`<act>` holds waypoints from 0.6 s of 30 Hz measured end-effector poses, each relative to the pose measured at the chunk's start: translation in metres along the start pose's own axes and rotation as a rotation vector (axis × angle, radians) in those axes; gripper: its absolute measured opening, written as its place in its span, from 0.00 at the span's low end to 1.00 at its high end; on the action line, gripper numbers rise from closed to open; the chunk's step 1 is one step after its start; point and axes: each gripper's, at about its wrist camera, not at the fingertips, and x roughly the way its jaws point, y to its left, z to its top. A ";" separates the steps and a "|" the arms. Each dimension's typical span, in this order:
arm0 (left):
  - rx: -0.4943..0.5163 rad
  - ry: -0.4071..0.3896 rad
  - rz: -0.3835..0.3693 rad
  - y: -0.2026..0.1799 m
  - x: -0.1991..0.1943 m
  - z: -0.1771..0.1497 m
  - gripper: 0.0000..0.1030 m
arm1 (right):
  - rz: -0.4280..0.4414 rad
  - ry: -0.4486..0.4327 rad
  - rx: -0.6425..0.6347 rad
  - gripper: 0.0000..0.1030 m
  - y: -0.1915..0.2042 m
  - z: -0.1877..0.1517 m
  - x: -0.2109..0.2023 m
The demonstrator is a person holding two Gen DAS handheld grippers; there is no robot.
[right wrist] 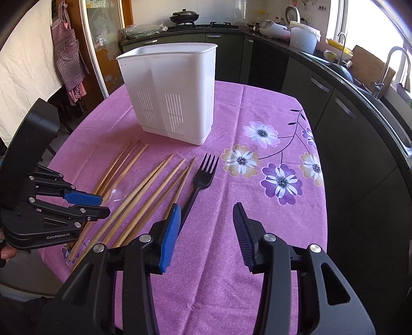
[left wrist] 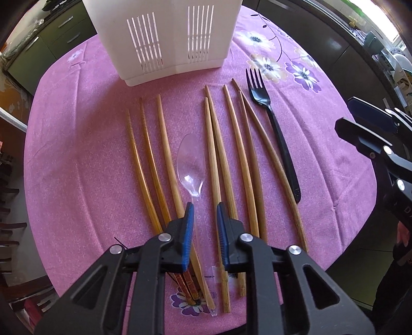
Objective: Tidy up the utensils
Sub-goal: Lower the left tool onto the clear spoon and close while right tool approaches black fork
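Note:
Several wooden chopsticks lie side by side on the pink tablecloth, with a clear plastic spoon among them and a black plastic fork at their right. My left gripper is open, its jaws on either side of the spoon's handle, low over the cloth. A white slotted utensil holder stands behind the utensils. My right gripper is open and empty, held above the cloth just right of the fork. The holder, chopsticks and left gripper also show in the right wrist view.
The round table carries a pink flowered cloth. Dark kitchen cabinets and a counter with a sink curve along the right. A stove with a wok is at the back. An apron hangs at the left.

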 end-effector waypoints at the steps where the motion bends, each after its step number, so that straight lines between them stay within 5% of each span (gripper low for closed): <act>1: -0.002 0.003 0.004 0.001 0.001 0.001 0.14 | 0.002 -0.001 -0.001 0.42 0.000 0.000 0.000; 18: -0.011 0.022 -0.018 0.004 0.021 0.019 0.08 | -0.009 0.023 -0.017 0.41 0.002 0.002 0.007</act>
